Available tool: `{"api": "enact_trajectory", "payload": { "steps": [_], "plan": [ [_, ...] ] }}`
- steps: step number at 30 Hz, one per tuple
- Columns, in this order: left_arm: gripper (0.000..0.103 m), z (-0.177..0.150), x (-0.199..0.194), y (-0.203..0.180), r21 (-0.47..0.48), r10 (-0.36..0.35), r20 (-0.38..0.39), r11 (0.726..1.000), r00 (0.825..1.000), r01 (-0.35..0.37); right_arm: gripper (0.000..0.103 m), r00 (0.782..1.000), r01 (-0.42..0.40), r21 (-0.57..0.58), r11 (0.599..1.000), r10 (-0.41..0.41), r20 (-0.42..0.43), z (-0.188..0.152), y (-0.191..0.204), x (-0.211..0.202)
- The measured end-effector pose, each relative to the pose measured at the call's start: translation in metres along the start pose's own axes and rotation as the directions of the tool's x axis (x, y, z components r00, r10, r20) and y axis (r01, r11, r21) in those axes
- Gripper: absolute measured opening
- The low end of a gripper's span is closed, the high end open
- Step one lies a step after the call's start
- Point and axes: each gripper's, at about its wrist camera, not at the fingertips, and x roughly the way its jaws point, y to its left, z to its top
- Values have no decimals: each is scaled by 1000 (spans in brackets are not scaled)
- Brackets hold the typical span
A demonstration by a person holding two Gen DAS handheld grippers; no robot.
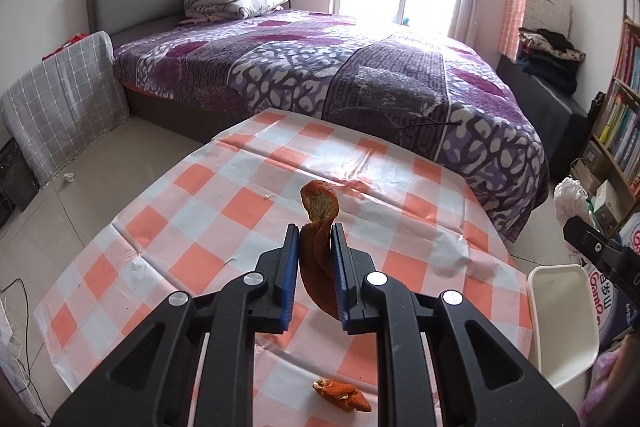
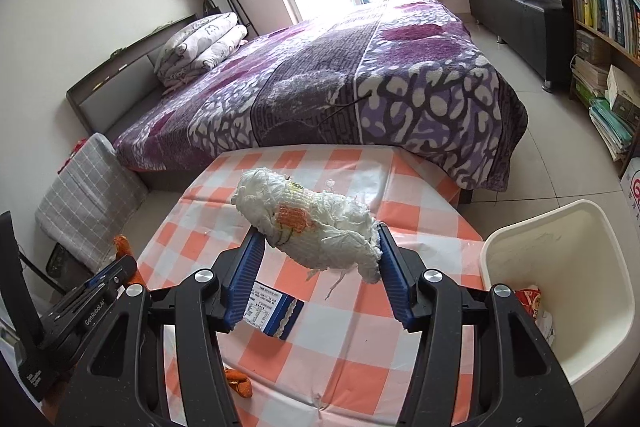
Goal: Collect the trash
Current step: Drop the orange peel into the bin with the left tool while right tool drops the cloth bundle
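Looking over the table [image 2: 344,339] with its orange-and-white checked cloth, we're somewhere in the middle of this clean-up, I'd judge. Beside it, at the right edge, stands the white bin [image 2: 560,291], and it already has some scraps in the bottom, a red wrapper among them, so part of the collecting looks done.

Both hands are loaded right now. The right gripper [image 2: 320,253] has its jaws clamped on a crumpled wad of white tissue [image 2: 316,227] with an orange print, held up clear of the table, with the bin just off to its right. The left gripper [image 1: 316,259] is pinched nearly shut on a long curl of orange peel [image 1: 318,223], which sticks up past the fingertips and hangs down between the blue pads, also lifted off the cloth.

What's left? Two drops into the bin, for a start; neither piece is over the rim yet. Then the table itself: a small blue-and-white packet [image 2: 276,313] lies flat on the cloth under the right gripper, and another bit of orange peel [image 1: 342,395] sits near the front edge. A tiny white scrap [image 1: 269,195] farther out on the cloth may count too, though it's too small to be sure.
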Motion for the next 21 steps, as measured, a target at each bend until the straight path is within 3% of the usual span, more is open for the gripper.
{"api": "enact_trajectory", "payload": {
  "steps": [8, 21],
  "plan": [
    [17, 8, -6, -47, 47, -52, -2, 998, 999, 52, 54, 998, 24, 126, 992, -30, 50, 17, -39, -22],
    [17, 5, -14, -141, 139, -175, -41, 974, 984, 180, 54, 970, 172, 302, 937, -215, 115, 32, -112, -68]
  ]
}}
